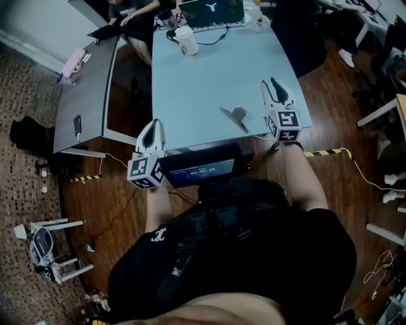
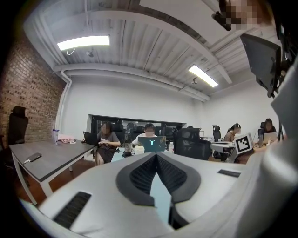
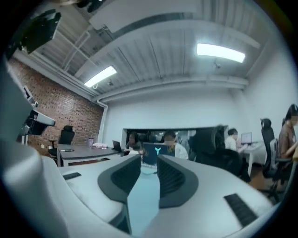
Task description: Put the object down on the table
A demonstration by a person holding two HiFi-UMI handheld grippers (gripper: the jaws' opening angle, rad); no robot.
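Observation:
A small grey metal object (image 1: 237, 117) lies on the light blue table (image 1: 203, 82) near its front edge. My right gripper (image 1: 274, 87) hovers just to the right of it, pointing level over the table. Its jaws stand apart with nothing between them, and the right gripper view (image 3: 149, 163) shows only bare tabletop through the gap. My left gripper (image 1: 154, 124) is held at the table's front left corner, away from the object. In the left gripper view (image 2: 156, 157) its fingertips meet and nothing is held.
At the table's far end stand a laptop (image 1: 211, 13) and a white cup (image 1: 186, 39), with people seated behind them. A grey side table (image 1: 89, 95) with a phone (image 1: 77, 125) is at the left. A black chair (image 1: 298, 35) stands at the right.

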